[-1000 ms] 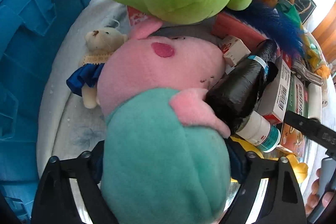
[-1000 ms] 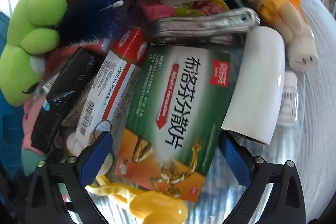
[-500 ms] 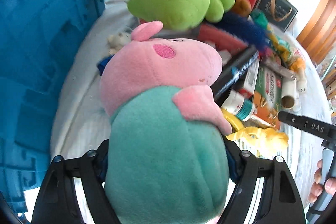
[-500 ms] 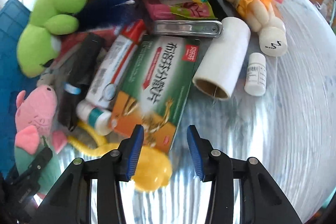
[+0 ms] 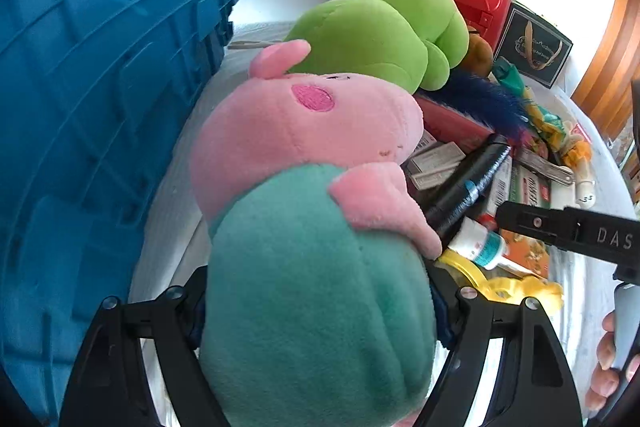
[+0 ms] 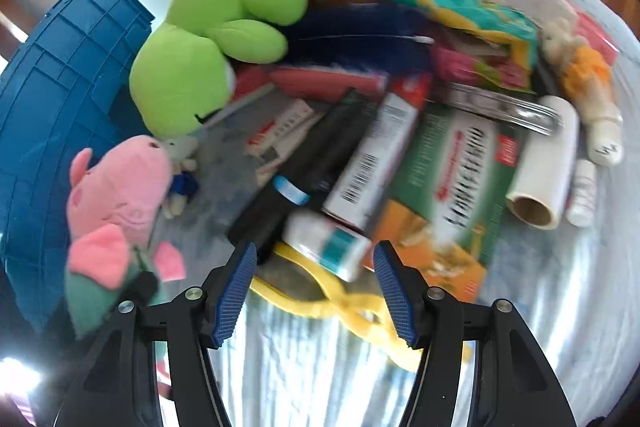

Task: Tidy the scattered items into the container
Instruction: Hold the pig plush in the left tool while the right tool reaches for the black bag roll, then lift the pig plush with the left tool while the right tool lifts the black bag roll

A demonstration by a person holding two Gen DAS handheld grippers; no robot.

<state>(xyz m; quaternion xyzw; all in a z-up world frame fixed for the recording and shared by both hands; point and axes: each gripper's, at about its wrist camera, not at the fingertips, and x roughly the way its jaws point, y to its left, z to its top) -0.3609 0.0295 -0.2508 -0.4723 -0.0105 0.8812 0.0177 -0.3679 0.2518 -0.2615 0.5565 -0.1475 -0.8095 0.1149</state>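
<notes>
The left gripper [image 5: 320,303] has the pink pig plush [image 5: 312,211] clamped by its teal body, one finger on each flank, so the head sticks out forward and clear of the clutter. A grip low on the soft belly looks like the sensible choice: the widest, squashiest part gives the pads something to bite. The blue crate [image 5: 104,99] stands right alongside on the left, so the pig seems set for a short trip over that wall.

Over on the right, the right gripper [image 6: 316,291] hangs empty above the pile, its jaws opening with nothing between the pads. Directly beneath sit a white bottle with a teal band [image 6: 328,243] and a yellow plastic toy [image 6: 352,307], either a likely next pick. The green plush [image 6: 216,39] and green-and-orange medicine box [image 6: 448,187] lie on the table, still to be tidied.
</notes>
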